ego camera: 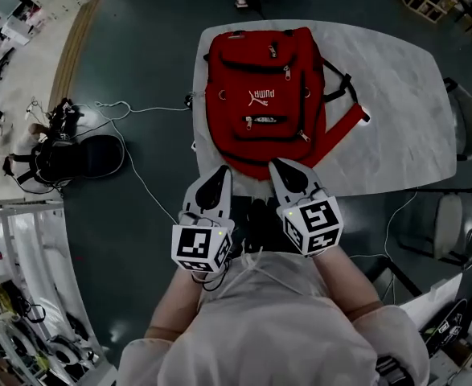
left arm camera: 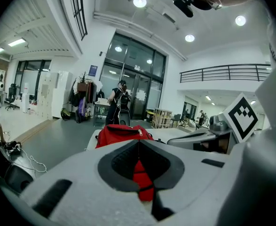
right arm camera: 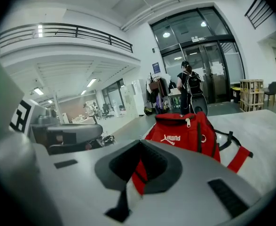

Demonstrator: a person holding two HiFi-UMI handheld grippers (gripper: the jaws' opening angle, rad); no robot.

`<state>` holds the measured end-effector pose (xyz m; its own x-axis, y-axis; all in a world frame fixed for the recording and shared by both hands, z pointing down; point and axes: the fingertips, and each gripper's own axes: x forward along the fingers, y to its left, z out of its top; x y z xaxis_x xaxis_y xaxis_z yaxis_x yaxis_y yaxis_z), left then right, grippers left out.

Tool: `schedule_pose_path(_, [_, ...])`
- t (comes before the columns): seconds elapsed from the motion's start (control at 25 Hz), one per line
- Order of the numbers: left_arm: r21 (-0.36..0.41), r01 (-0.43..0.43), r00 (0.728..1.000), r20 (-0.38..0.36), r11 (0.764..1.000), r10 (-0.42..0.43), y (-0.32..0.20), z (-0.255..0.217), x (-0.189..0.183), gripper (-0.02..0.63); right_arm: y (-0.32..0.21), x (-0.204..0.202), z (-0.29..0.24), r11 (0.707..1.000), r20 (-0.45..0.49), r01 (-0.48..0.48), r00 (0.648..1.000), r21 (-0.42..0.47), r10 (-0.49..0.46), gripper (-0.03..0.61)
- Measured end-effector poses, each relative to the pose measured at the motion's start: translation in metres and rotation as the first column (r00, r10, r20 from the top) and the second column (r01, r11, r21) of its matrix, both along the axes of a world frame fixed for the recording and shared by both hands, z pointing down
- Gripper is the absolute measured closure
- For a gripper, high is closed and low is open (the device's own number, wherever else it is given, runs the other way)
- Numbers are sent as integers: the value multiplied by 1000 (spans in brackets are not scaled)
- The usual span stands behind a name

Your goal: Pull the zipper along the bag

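Note:
A red backpack point(ego camera: 264, 95) lies flat on the light grey table point(ego camera: 396, 87), its bottom edge toward me and its straps trailing to the right. Silver zipper pulls point(ego camera: 286, 72) show on its front pockets. Both grippers hover side by side just short of the bag's near edge. The left gripper point(ego camera: 222, 172) and the right gripper point(ego camera: 277, 166) each have their jaws together with nothing between them. From the left gripper point(left arm camera: 138, 143) the backpack point(left arm camera: 121, 134) shows beyond the tips. Past the right gripper point(right arm camera: 140, 143), the backpack point(right arm camera: 185, 131) stands with a zipper pull point(right arm camera: 188, 122) on top.
A black bag point(ego camera: 79, 158) and loose cables lie on the dark floor left of the table. Grey chairs point(ego camera: 465, 127) stand at the table's right. A person with a backpack point(right arm camera: 187, 86) stands far off near glass doors.

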<state>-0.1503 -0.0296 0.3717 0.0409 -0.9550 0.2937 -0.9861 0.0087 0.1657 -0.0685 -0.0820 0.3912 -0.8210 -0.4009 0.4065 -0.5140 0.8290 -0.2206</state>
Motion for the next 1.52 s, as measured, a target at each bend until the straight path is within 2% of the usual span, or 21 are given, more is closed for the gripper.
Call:
schedule_pose_path(0.24, [-74, -20, 1000, -1, 997, 19, -61, 29, -30, 594, -60, -31, 30, 998, -37, 4, 999, -60, -7, 552])
schedule_pose_path(0.52, [-142, -37, 999, -7, 989, 37, -97, 60, -54, 594, -80, -56, 67, 989, -93, 19, 995, -149, -34, 552])
schedule_pose_path(0.8, [-177, -174, 985, -37, 969, 170, -124, 89, -58, 594, -78, -67, 108, 966, -151, -70, 988, -249, 33, 552])
schedule_pose_path(1.0, [-195, -294, 956, -58, 936, 289, -145, 115, -61, 594, -79, -75, 132, 947, -217, -167, 970, -274, 108, 551])
schedule_pose_path(1.2, [-179, -440, 897, -52, 880, 438, -160, 132, -56, 594, -81, -79, 147, 905, -271, -317, 932, -284, 242, 549])
schedule_pose_path(1.28, [-173, -470, 882, -62, 865, 467, -163, 138, -55, 594, -80, -82, 150, 889, -278, -356, 920, -287, 278, 539])
schedule_pose_path(1.36, [-187, -491, 871, -94, 851, 482, -167, 143, -54, 594, -80, -86, 151, 878, -275, -384, 911, -287, 308, 475])
schedule_pose_path(1.52, [-201, -544, 839, -121, 815, 530, -170, 150, -47, 594, -82, -85, 155, 855, -305, -448, 879, -262, 367, 471])
